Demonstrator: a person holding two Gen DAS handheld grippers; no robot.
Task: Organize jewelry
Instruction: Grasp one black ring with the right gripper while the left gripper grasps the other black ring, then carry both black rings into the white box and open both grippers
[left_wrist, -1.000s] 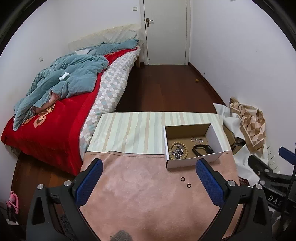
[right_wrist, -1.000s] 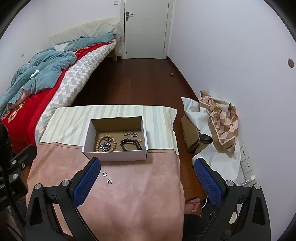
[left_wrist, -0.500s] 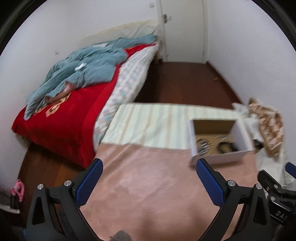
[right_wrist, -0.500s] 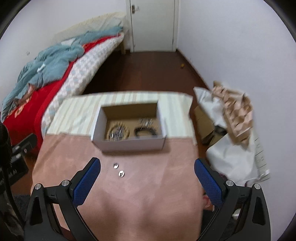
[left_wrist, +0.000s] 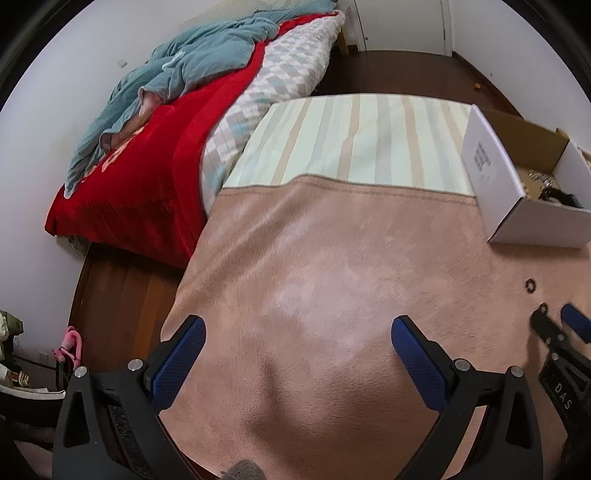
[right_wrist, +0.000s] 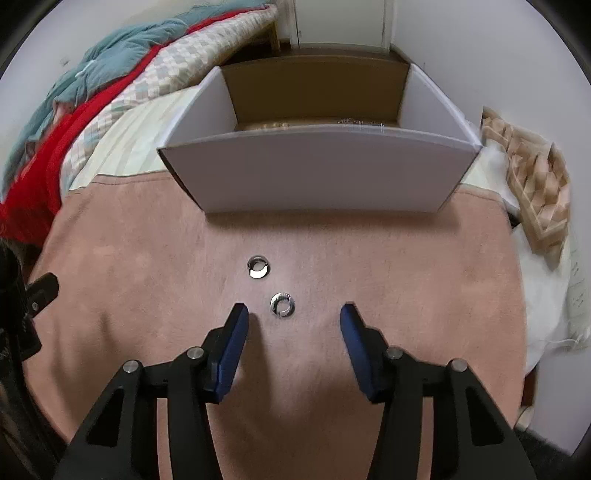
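Observation:
Two silver rings lie on the pink cloth in front of a white cardboard box. The near ring sits just beyond the tips of my right gripper, whose jaws are closing with nothing between them. The far ring lies a little closer to the box. Inside the box I glimpse beads and small metal pieces. My left gripper hovers open and empty over bare pink cloth, left of the rings and the box. The right gripper's tip shows at the left wrist view's right edge.
A striped cloth covers the table's far part. A bed with a red cover and teal blanket stands to the left. Bags and patterned fabric lie on the floor at the right. Dark wood floor and a door lie beyond.
Both grippers have dropped close to the pink cloth and tilted downward. The right gripper's jaws have narrowed, and the rings and box now loom large in front of it.

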